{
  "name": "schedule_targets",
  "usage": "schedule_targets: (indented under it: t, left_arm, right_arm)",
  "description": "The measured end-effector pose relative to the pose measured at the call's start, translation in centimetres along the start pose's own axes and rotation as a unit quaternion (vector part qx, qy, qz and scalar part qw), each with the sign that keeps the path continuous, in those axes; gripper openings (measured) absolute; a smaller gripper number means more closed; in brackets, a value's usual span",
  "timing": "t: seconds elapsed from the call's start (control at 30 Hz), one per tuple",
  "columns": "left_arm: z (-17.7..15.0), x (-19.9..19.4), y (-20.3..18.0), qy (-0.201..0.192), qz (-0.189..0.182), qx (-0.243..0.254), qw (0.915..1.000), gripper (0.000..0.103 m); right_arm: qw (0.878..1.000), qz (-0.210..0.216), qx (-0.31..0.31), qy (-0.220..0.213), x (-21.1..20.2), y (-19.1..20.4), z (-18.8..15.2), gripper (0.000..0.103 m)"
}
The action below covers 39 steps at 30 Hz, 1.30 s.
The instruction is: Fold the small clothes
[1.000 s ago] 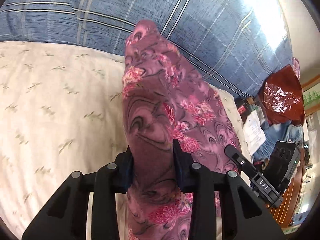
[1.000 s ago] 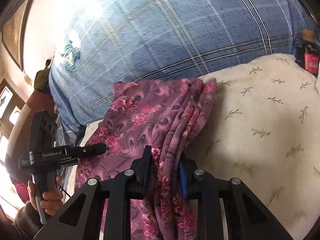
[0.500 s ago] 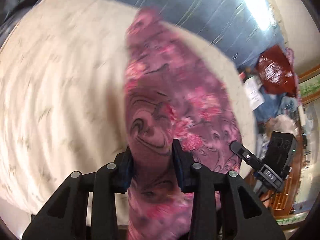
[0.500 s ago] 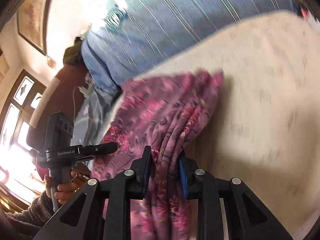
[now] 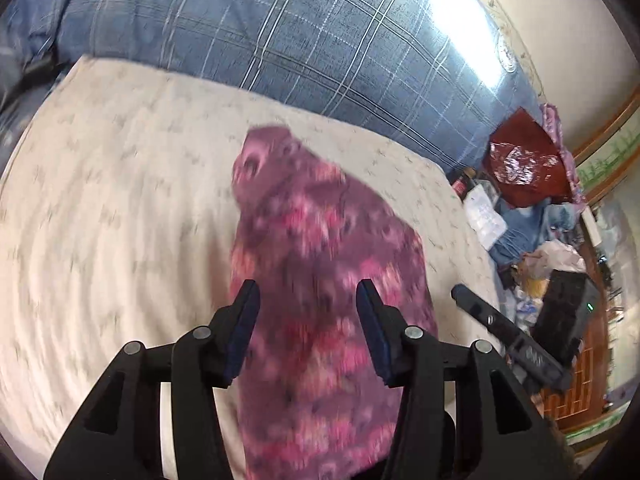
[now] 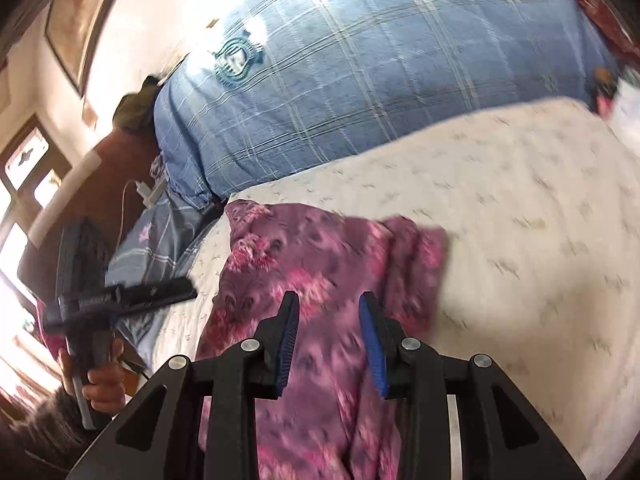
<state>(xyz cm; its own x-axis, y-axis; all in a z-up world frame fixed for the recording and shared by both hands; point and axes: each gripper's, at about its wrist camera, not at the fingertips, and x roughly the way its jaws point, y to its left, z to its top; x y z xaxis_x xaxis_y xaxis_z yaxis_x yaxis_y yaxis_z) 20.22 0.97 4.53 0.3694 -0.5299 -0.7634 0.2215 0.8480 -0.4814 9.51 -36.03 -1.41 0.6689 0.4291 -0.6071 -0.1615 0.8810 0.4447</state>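
On the cream bedspread (image 5: 100, 208), a purple floral garment (image 5: 320, 280) now lies stretched out, where a second ago both claws pinched its near edge. The left claw (image 5: 306, 320) and right claw (image 6: 328, 332) are each opening, pads clear of the cloth (it sits loose between them). Released like this, the garment seems laid out for its next fold.

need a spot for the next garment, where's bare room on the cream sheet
Free: cream sheet left of the purple floral garment, up to the blue plaid quilt. In the right wrist view the bare sheet lies on the garment's other side. Crowded: the clutter past the bed's edge.
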Motion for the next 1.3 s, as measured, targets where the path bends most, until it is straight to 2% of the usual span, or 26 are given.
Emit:
schedule_targets:
  t: [0.13, 0.23, 0.3, 0.37, 0.43, 0.5, 0.6, 0.7, 0.83, 0.9, 0.97, 1.03, 1.1, 1.2, 1.3]
  left_arm:
    - [3.0, 3.2, 0.2, 0.003, 0.021, 0.008, 0.9997, 0.048]
    - [4.6, 6.3, 0.8, 0.016, 0.055, 0.016, 0.9982, 0.048]
    - [5.3, 8.6, 1.9, 0.030, 0.064, 0.007, 0.9975, 0.049]
    - [5.7, 10.9, 3.1, 0.045, 0.067, -0.012, 0.9966, 0.053]
    - [6.3, 11.0, 2.8, 0.033, 0.064, -0.009, 0.9974, 0.063]
    - [6.6, 11.5, 2.4, 0.042, 0.070, -0.002, 0.9966, 0.067]
    - [6.5, 10.5, 2.6, 0.043, 0.056, -0.005, 0.9975, 0.067]
    - [5.7, 7.5, 3.0, 0.015, 0.053, -0.005, 0.9985, 0.067]
    - [2.1, 3.5, 2.8, 0.003, 0.072, 0.037, 0.9967, 0.067]
    - [-0.3, 3.0, 2.5, 0.009, 0.086, 0.057, 0.9946, 0.069]
    - [-2.7, 3.8, 2.1, 0.022, 0.116, 0.072, 0.9904, 0.069]
    - [-4.3, 5.1, 2.3, 0.028, 0.134, 0.069, 0.9882, 0.080]
    - [-4.4, 5.3, 2.5, 0.017, 0.136, 0.049, 0.9894, 0.085]
    - [-3.8, 4.2, 2.5, 0.026, 0.133, 0.032, 0.9903, 0.084]
    - [-4.9, 1.7, 1.8, 0.007, 0.132, 0.048, 0.9901, 0.084]
  right_arm:
    - [1.000, -0.004, -0.026, 0.005, 2.8, 0.7, 0.7, 0.033]
    - [0.999, -0.012, -0.027, 0.022, 4.8, -0.6, 0.7, 0.033]
    - [0.999, -0.018, -0.020, 0.045, 6.6, -1.8, 0.3, 0.029]
    - [0.999, -0.005, -0.012, 0.042, 7.2, -2.7, -0.2, 0.030]
    - [1.000, 0.013, -0.002, 0.027, 7.1, -3.3, -0.5, 0.031]
    - [1.000, 0.026, -0.001, 0.018, 6.9, -3.6, -0.8, 0.031]
    - [0.999, 0.029, 0.010, 0.026, 6.7, -3.6, -0.6, 0.031]
    - [0.999, 0.023, 0.017, 0.029, 5.3, -3.0, -0.2, 0.034]
    - [0.999, 0.026, -0.030, 0.010, 2.2, -0.5, -1.3, 0.035]
    - [0.998, 0.019, -0.050, 0.014, 1.4, 0.5, -2.6, 0.036]
    - [0.998, 0.002, -0.058, 0.029, 1.7, 0.7, -4.1, 0.037]
    - [0.996, -0.029, -0.062, 0.059, 3.2, 0.4, -5.4, 0.037]
    - [0.996, -0.035, -0.066, 0.039, 3.1, 0.4, -6.1, 0.037]
    - [0.996, -0.047, -0.053, 0.049, 2.2, 0.8, -5.3, 0.037]
    - [0.997, -0.051, -0.046, 0.036, 0.3, 1.1, -5.2, 0.041]
